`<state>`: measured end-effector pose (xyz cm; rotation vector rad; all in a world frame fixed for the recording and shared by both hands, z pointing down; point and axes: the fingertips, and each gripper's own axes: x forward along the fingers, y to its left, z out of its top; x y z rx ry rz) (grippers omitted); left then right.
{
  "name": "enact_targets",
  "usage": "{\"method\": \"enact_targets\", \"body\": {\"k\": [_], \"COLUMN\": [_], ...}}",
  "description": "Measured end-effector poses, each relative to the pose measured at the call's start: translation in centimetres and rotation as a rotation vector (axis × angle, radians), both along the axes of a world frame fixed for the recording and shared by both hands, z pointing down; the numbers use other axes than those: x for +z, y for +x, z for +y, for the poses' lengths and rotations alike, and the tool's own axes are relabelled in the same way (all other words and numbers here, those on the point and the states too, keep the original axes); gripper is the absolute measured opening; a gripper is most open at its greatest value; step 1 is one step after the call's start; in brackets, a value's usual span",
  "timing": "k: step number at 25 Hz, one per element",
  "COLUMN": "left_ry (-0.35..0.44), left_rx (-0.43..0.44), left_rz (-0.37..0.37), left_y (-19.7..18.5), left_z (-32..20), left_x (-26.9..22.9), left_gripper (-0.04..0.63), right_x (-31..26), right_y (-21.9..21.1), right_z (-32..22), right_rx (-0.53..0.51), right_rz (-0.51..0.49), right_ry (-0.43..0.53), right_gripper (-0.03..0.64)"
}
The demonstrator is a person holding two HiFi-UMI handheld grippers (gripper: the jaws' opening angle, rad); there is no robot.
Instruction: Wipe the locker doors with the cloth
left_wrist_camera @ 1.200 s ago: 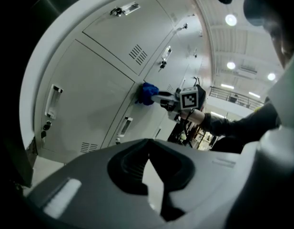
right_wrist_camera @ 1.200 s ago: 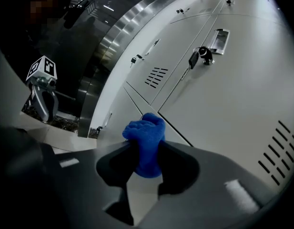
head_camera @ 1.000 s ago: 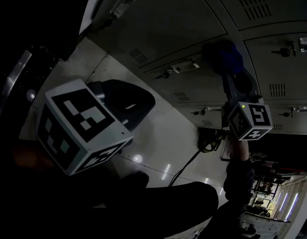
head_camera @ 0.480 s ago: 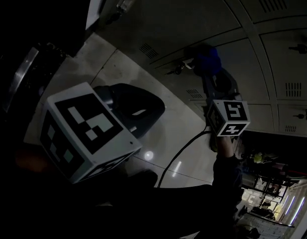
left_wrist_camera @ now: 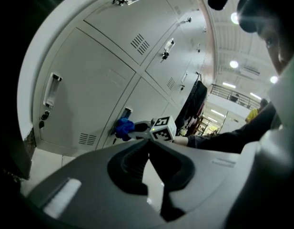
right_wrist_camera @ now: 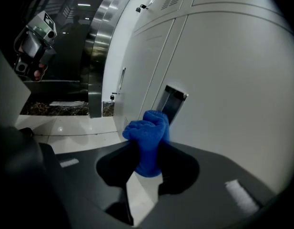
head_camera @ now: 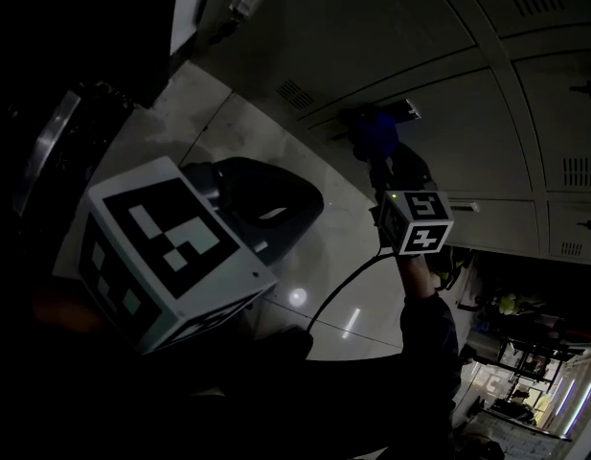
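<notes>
A crumpled blue cloth (head_camera: 372,130) is pressed against a pale grey locker door (head_camera: 448,56), just beside that door's recessed handle (head_camera: 406,111). My right gripper (head_camera: 376,149) is shut on it, the marker cube trailing below. In the right gripper view the blue cloth (right_wrist_camera: 147,137) bulges out between the jaws, next to the recessed handle (right_wrist_camera: 173,101). My left gripper (head_camera: 261,197) hangs low at the left, away from the lockers. Seen in the left gripper view, its jaws (left_wrist_camera: 148,143) meet with nothing between them, and the cloth (left_wrist_camera: 123,127) shows far ahead on the locker door (left_wrist_camera: 99,80).
Glossy floor tiles (head_camera: 305,257) run along the foot of the lockers, with a dark cable (head_camera: 345,287) lying on them. A metal column (right_wrist_camera: 96,56) stands at the row's end. Dark clothes (left_wrist_camera: 194,99) hang further down the row.
My right gripper has slid the blue cloth leftward across the locker door towards the handle. The left gripper has hardly moved.
</notes>
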<state>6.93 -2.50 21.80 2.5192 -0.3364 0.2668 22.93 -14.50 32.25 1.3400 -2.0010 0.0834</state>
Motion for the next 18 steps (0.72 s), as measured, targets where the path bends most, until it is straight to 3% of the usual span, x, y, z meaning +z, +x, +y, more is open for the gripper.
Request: {"method": "enact_targets", "body": {"k": [9,18], "left_ry": [-0.016,-0.03], "left_rx": [-0.001,-0.006], "left_rz": [-0.002,-0.003], "left_y": [-0.3,-0.5], "left_z": [0.1,0.0], "left_x": [0.2,0.3], "left_gripper": [-0.003,-0.003], "right_x": [3.1,5.5], "right_y": [-2.5,-3.0], "right_z": [1.3,2.2], "right_rx": [-0.034,-0.11], "right_rz": [-0.03,0.063], "right_ry": [-0.042,0.0], "right_gripper": [0.117,0.115]}}
